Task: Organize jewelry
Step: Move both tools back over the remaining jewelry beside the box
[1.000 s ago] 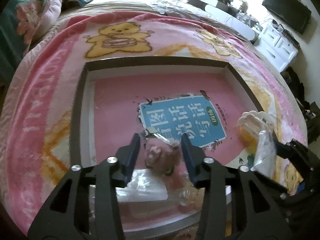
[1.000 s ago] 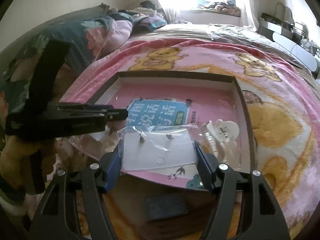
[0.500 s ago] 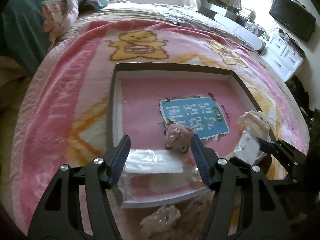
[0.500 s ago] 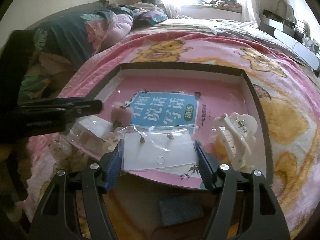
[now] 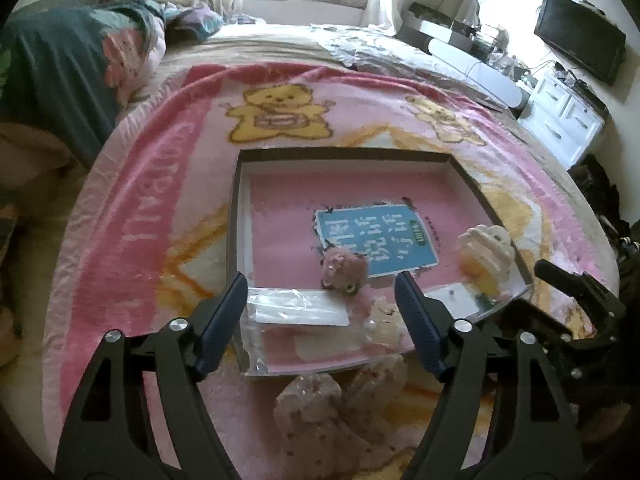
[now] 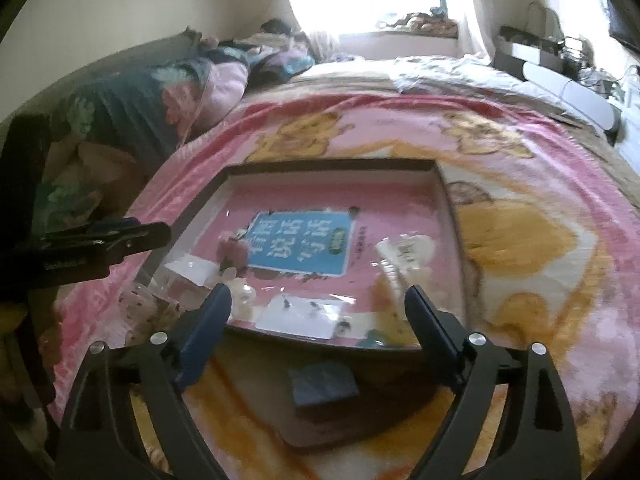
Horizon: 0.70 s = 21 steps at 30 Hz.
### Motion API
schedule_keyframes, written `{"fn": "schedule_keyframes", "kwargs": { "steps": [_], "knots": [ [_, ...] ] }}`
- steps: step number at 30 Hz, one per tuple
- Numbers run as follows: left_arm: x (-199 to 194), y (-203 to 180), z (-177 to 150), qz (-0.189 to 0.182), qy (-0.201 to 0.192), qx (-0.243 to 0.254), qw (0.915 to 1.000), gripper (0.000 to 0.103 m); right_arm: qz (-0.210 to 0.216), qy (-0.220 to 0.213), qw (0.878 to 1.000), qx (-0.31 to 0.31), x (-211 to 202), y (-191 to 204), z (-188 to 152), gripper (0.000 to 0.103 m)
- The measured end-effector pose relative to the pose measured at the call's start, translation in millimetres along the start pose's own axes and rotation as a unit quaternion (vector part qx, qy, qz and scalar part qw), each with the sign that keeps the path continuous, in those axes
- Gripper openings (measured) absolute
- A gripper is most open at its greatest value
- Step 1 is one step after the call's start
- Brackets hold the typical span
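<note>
Both grippers have let go and drawn back from the shallow box on the bed: the pink plush charm and the earring card now lie loose inside it. The left gripper has its fingers wide and opening, the charm beyond their tips. The right gripper is likewise opening, empty, the card lying just beyond its fingers.

A tray lies on a blanket on a bed; inside, a book sits centre, a hair claw right, bags near.
</note>
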<state>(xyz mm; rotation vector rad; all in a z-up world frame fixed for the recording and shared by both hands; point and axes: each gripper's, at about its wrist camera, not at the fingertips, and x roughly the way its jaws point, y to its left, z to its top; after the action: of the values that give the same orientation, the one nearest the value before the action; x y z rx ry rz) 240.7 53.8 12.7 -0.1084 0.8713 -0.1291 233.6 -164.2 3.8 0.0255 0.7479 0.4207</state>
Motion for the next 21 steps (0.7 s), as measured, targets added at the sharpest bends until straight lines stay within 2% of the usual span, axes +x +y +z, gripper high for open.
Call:
{"fn": "schedule_keyframes", "kwargs": {
  "steps": [3,12,21],
  "knots": [
    [-14.1,-4.6,0.7,0.003,-0.011,0.001,0.9999,0.08,-0.005,-0.013,1.0,0.005,-17.1,-5.1,-0.1,0.091],
    [-58.3,-22.1,-0.7,0.009,-0.05,0.01,0.9987,0.092,-0.006,-0.045,0.999,0.013,-72.1,-13.7,-5.3,0.094],
    [-96.2,-38.4,-7.0,0.008,-0.078,0.018,0.9967,0.094,-0.012,-0.071,0.997,0.017,-109.8,-15.5,-8.6,0.094]
  ]
}}
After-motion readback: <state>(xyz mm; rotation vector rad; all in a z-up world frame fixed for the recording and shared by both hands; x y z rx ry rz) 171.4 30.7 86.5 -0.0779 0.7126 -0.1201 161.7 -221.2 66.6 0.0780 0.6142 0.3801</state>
